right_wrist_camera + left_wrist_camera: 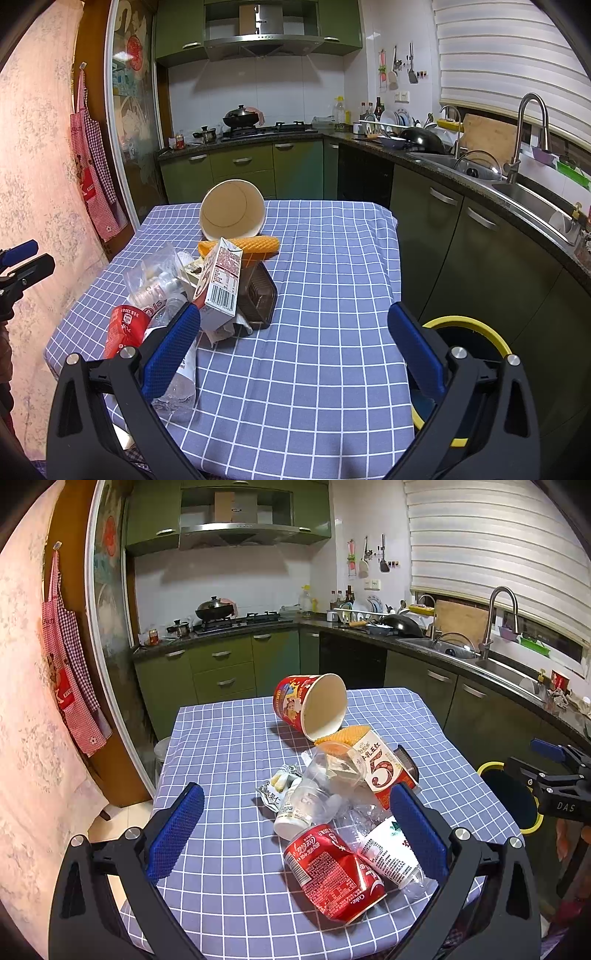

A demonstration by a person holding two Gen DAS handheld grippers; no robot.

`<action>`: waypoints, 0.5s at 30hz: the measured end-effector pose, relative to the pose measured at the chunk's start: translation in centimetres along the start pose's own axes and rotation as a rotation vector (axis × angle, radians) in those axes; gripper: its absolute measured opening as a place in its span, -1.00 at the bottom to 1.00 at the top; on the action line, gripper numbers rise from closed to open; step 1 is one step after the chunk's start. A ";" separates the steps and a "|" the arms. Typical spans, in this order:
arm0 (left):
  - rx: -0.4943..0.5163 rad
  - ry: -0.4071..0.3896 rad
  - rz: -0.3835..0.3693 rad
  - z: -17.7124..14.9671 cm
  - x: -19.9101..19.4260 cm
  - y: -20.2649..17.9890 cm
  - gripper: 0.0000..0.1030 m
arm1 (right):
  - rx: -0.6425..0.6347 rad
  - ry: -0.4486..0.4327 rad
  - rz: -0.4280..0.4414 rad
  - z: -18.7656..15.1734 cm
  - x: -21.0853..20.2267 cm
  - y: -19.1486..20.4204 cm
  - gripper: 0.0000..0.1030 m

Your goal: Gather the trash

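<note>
Left tongs (295, 827) spread wide, right tongs (295, 343) spread wide

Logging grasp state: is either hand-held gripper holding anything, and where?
Nothing held. Left hand-held gripper and right hand-held gripper are both open above the table.

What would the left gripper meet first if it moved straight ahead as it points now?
Probably the crushed red Coke can, lying nearest between the open left gripper fingers; depth is uncertain.
</note>
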State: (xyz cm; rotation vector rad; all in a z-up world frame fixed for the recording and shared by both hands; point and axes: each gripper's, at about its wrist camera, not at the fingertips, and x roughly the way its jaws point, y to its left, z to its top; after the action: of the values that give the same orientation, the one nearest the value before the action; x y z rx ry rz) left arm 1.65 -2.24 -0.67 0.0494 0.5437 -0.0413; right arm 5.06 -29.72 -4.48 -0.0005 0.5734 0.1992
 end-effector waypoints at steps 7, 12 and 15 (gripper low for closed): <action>0.004 0.007 -0.001 0.2 0.4 -0.2 0.93 | 0.000 0.013 0.003 0.1 0.4 -0.1 0.88; 0.006 0.023 0.000 0.4 1.4 0.0 0.93 | 0.005 0.042 0.035 0.5 1.7 -0.1 0.87; -0.002 0.032 0.009 0.8 2.7 0.7 0.93 | 0.008 0.062 0.071 1.1 3.0 -0.5 0.88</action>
State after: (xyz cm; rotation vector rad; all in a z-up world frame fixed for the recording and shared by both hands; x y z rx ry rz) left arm 4.42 -1.67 -1.41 0.0510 0.5760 -0.0316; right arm 8.19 -29.56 -5.22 0.0212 0.6361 0.2668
